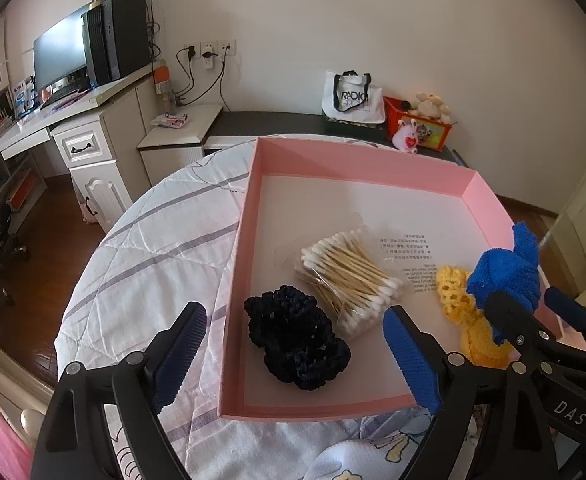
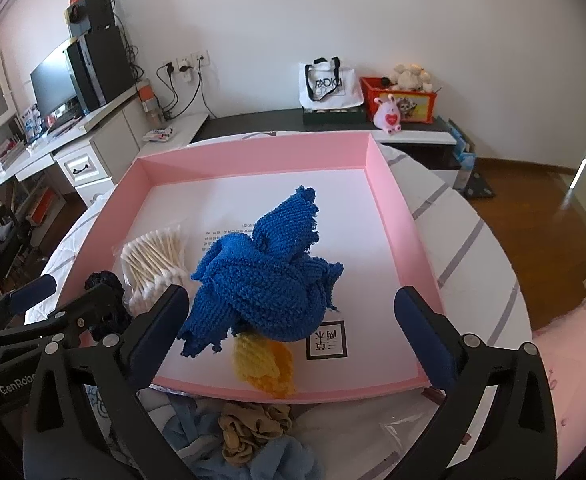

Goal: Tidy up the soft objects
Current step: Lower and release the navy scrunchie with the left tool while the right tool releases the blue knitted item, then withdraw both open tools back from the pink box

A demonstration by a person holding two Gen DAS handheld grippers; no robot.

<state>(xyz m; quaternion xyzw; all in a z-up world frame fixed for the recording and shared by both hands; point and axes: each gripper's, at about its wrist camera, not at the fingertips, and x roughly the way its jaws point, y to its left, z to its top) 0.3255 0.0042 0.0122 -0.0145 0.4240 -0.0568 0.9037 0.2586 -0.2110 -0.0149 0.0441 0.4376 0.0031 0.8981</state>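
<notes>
A shallow pink box point(image 1: 357, 156) point(image 2: 253, 152) lies on a quilt-covered round table. In it, a black scrunchie point(image 1: 297, 340) point(image 2: 105, 284) sits between the fingers of my left gripper point(image 1: 297, 356), which stands open with its pads clear of it. A bag of cotton swabs point(image 1: 349, 276) point(image 2: 153, 260) lies beside the scrunchie. A crumpled blue knitted cloth point(image 2: 269, 276) point(image 1: 505, 268) rests on a yellow knitted piece point(image 2: 261, 364) point(image 1: 473, 332). My right gripper point(image 2: 293, 334) point(image 1: 533, 312) is wide open around the blue cloth without pressing on it.
Outside the box's near wall lie a tan scrunchie point(image 2: 253, 428) and light blue fabric point(image 2: 213, 448). The quilt point(image 1: 153, 248) runs to the table's rounded edge at the left. A white tote bag point(image 2: 329, 84), a red toy box point(image 2: 401, 104) and a desk stand behind.
</notes>
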